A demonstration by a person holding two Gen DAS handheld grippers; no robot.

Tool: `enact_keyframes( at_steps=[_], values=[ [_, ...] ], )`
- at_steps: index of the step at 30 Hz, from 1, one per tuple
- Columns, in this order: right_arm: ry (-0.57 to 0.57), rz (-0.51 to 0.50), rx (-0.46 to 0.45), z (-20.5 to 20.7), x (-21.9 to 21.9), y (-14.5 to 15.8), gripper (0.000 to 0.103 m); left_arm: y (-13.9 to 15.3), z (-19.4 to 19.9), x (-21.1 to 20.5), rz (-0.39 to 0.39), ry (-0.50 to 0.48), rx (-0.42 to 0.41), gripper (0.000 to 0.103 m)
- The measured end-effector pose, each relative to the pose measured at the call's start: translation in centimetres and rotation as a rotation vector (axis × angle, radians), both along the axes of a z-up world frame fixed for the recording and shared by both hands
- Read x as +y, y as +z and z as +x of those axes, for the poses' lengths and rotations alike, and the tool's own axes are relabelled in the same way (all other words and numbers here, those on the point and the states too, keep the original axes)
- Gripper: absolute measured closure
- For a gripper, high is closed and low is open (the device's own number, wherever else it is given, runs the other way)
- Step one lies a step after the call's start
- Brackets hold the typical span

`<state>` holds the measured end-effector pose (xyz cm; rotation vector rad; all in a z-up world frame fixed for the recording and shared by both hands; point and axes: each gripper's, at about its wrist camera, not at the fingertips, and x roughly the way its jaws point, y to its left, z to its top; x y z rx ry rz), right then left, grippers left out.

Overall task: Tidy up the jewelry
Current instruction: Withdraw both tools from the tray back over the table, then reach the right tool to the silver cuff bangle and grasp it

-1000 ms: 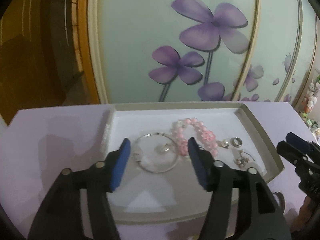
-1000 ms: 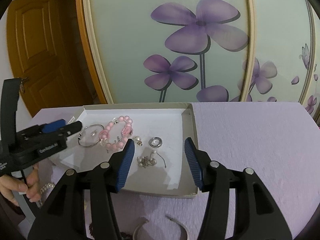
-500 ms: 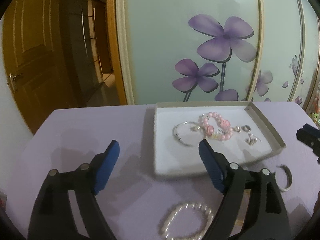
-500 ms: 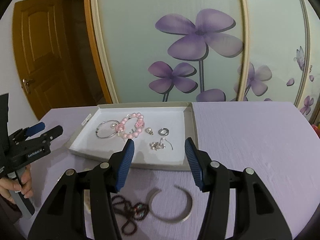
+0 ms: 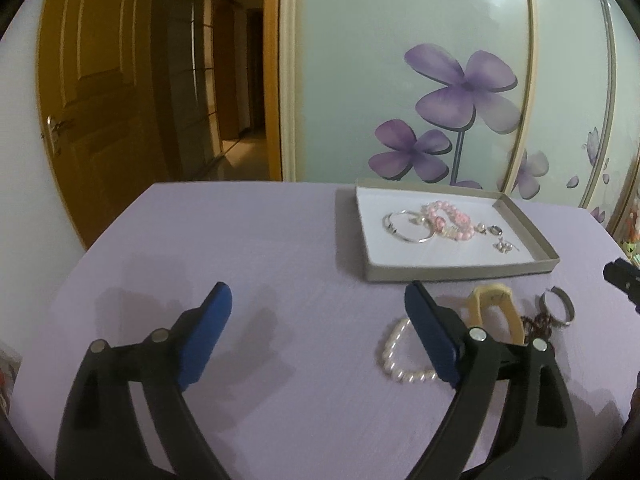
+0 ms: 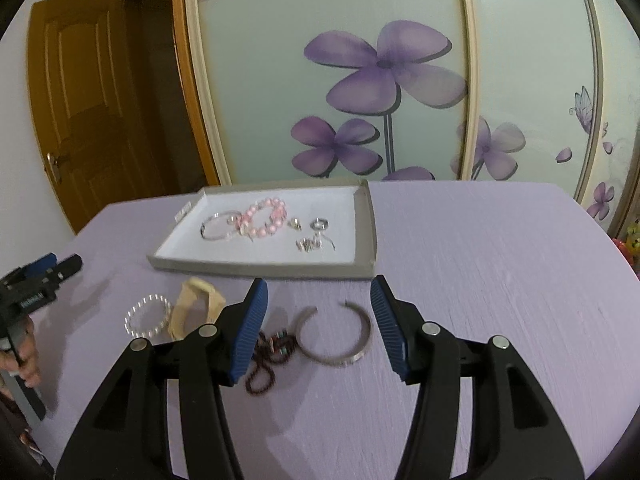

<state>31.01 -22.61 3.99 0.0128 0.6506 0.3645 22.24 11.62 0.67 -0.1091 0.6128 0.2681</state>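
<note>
Left gripper (image 5: 318, 304), jaws just widened and empty, and right gripper (image 6: 318, 298), fingers apart, empty, above silver bangle (image 6: 336, 336), both short of jewelry tray (image 6: 260, 268)

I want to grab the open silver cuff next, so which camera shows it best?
The right wrist view: the silver cuff lies whole on the purple table, centred just ahead of the open right claw. The left wrist view shows it small at the right edge, beyond that claw's finger.
</note>
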Motion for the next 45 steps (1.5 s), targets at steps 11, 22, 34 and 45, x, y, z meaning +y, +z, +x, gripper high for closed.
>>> enact_keyframes(
  at_steps=[11,22,34,45],
  values=[
    [-0.014,-0.071,0.094,0.2,-0.4,-3.1,0.045,-1.1,-1.3,1.5,-0.029,0.022,0.022,0.014],
    [-0.007,-0.157,0.206,1.5,0.8,-6.4,0.037,-1.8,-1.4,1.6,-0.040,0.017,0.031,0.014],
    [-0.027,-0.180,0.255,3.8,2.5,-7.0,0.035,-2.6,-1.2,2.3,-0.060,0.026,0.045,0.014],
    [-0.027,-0.178,0.256,5.6,3.0,-7.1,0.034,-3.1,-0.7,2.4,-0.070,0.023,0.064,0.014]
  ],
)
